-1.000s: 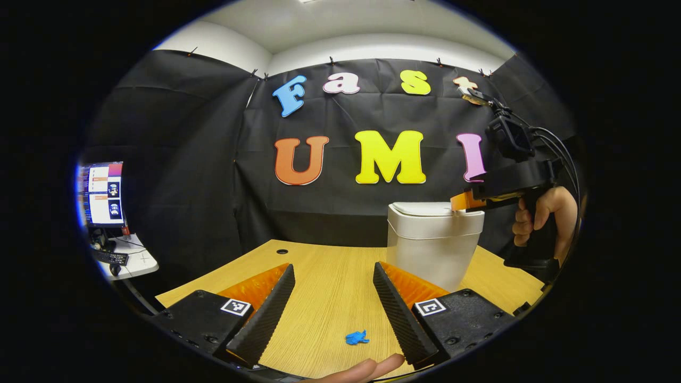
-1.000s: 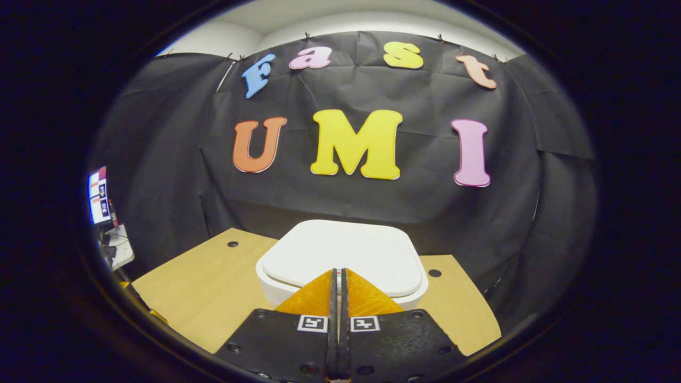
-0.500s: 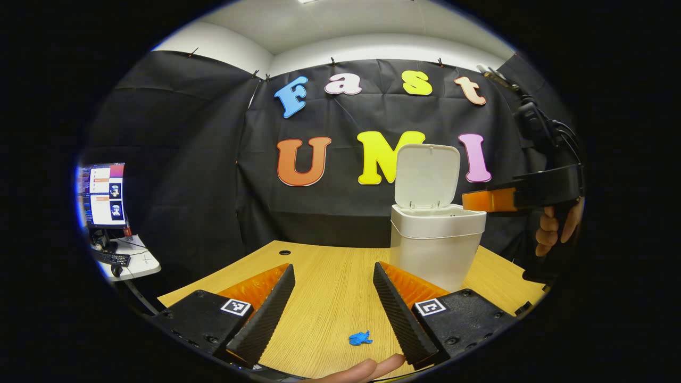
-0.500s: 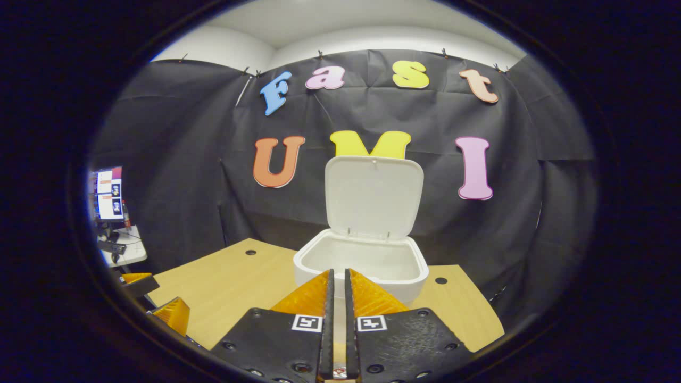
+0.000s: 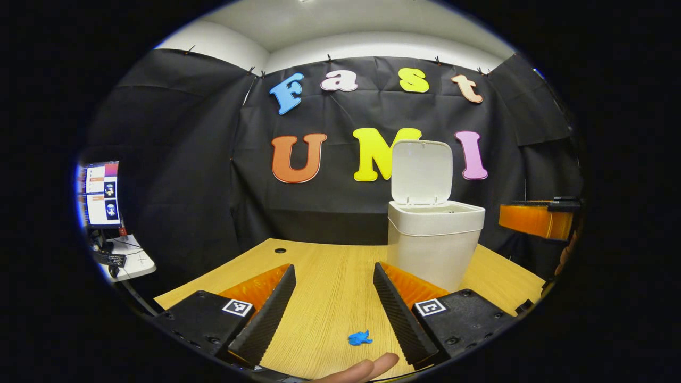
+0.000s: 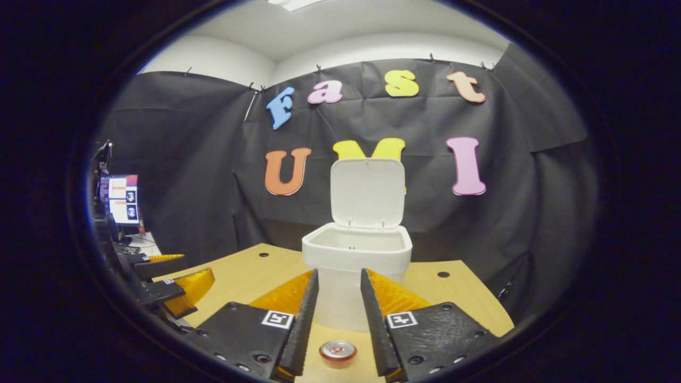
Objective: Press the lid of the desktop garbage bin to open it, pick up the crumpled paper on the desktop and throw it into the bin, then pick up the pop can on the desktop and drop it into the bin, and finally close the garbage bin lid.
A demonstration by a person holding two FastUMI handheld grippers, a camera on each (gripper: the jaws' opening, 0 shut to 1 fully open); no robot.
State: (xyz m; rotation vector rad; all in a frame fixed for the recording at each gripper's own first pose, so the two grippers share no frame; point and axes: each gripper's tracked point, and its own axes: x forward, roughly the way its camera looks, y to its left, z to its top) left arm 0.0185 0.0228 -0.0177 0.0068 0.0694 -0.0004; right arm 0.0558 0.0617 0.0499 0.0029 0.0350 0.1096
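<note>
Left gripper view: left gripper [image 5: 332, 298], jaws spread wide and empty, above the light wooden desktop [image 5: 330, 266]. Small blue crumpled paper [image 5: 359, 338] lies on the desktop between the fingers, untouched. White plastic garbage bin [image 5: 433, 242] stands ahead to the right, its white hinged lid [image 5: 421, 171] raised upright. Fingertips of a hand [image 5: 367, 368] at the bottom edge.

Right gripper view: right gripper [image 6: 339, 314], jaws parted and empty. Red pop can [image 6: 338, 352] stands upright between the fingers, near the bin [image 6: 356, 255]; lid [image 6: 367, 192] open.

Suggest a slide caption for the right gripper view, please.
Open right gripper faces the open-lidded bin, pop can between its fingers.
</note>
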